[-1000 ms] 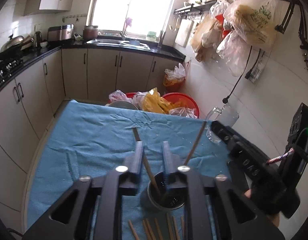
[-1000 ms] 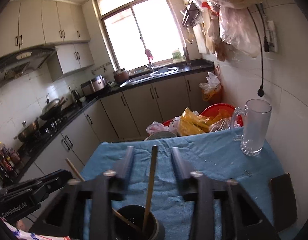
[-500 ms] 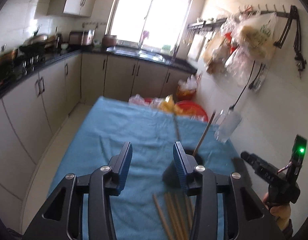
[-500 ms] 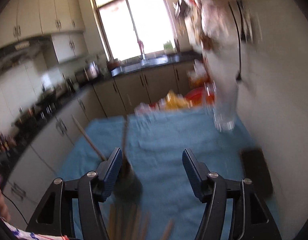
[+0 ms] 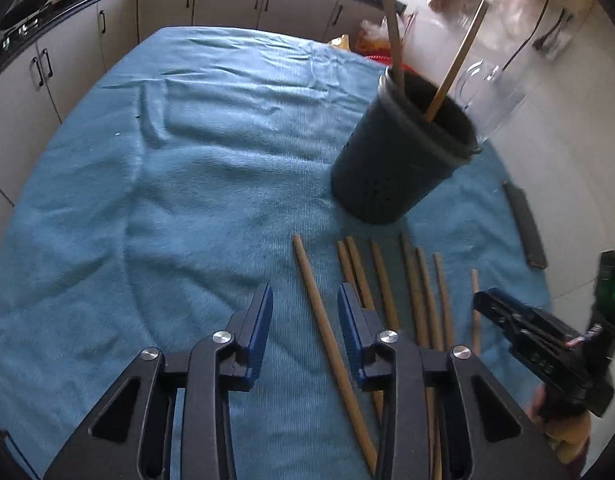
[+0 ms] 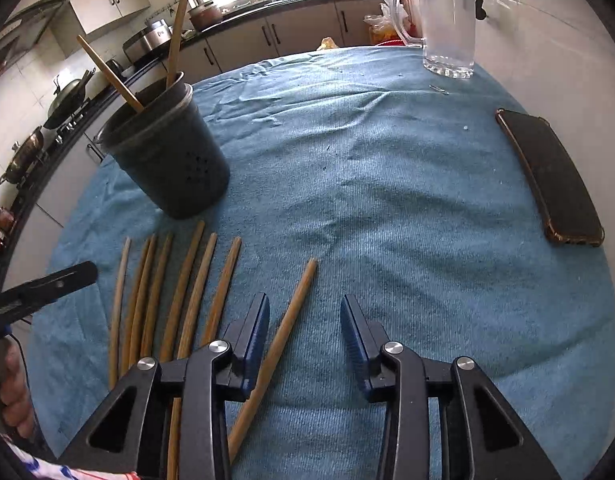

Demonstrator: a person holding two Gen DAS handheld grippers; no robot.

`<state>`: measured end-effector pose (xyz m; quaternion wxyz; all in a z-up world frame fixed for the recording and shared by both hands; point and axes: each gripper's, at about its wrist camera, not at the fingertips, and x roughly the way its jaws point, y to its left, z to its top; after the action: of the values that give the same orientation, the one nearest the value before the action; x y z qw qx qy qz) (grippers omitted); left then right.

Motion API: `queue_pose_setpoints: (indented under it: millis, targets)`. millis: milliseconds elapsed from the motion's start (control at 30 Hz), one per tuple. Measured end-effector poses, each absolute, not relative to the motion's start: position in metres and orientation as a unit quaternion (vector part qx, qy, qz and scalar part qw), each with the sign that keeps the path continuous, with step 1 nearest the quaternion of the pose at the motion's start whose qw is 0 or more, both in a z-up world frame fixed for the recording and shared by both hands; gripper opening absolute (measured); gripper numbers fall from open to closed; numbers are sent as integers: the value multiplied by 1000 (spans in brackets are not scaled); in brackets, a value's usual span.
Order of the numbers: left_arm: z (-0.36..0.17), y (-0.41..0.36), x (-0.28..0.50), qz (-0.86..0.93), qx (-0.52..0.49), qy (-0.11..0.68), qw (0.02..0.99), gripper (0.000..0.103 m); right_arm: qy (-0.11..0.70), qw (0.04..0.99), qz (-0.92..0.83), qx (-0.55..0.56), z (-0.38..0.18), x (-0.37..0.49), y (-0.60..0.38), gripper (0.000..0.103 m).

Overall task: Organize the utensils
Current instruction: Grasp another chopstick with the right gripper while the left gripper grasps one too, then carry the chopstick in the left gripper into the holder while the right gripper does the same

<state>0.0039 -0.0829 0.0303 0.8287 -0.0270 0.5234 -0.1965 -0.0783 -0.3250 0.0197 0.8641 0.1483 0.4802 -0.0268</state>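
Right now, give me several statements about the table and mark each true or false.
1. Two chopsticks stand in the dark holder. True.
2. The glass mug lies on its side. False: it stands upright on the blue cloth.
3. The left claw has a loose chopstick between its open fingers. True.
4. The phone sits inside the holder. False: it lies flat on the cloth, near the wall.
5. The right claw is clamped on a chopstick. False: its pads stand apart.
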Motion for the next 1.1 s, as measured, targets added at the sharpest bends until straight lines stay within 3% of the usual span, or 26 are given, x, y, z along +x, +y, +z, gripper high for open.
queue_pose_setpoints:
  millis: [400,433,500,567,733,1100]
  targets:
    - [19,-110,22,-192,22,529,827,32,500,861,-53,69,20,-54,-300,23]
    - [19,-111,19,-193,31,525,828,30,501,861,-58,59,19,-52,-297,22]
    - [19,-115,13,-195,58,515,833,9,502,861,-61,51,19,-49,-295,14]
    - [19,-115,10,-204,60,509,834,6,502,861,-64,46,19,-46,-292,10]
    - [33,-107,6,-208,33,495,843,5,497,862,-44,88,23,-45,-301,5]
    - [121,-73,-49,-233,-2,390,891,5,394,910,-32,125,87,-99,-314,5]
